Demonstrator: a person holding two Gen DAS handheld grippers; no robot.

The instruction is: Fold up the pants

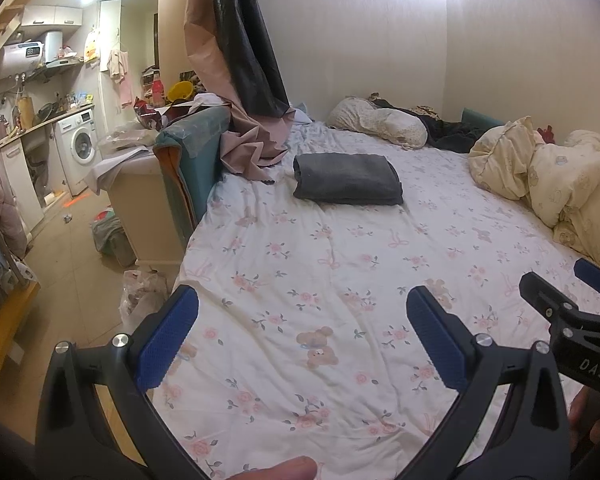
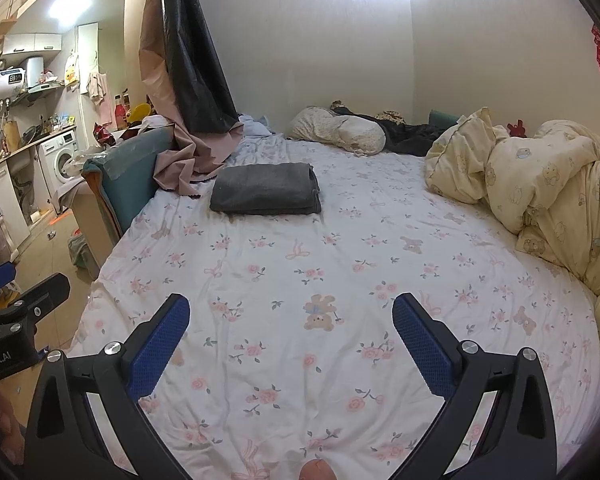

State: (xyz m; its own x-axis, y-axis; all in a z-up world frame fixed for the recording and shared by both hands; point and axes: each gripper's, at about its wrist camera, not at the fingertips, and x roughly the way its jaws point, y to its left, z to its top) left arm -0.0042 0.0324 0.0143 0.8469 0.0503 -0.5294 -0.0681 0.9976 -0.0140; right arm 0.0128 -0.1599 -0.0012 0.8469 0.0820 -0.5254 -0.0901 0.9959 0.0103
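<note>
Both tongs gape wide, empty; dark grey pants (image 1: 347, 178) folded into flat rectangle

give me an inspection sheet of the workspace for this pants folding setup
surface: bed with a floral sheet, wrinkled, bare in the near half
job's things: dark grey pants lie folded in a neat stack at the far left of the bed
clutter: cream duvet bunched at the right; pillow at the far edge; pink curtain spilling onto the bed
grippers: left gripper and right gripper both open, holding nothing, fingers above the sheet
cables: nothing seen
surroundings: washing machine and kitchen counter to the left
</note>
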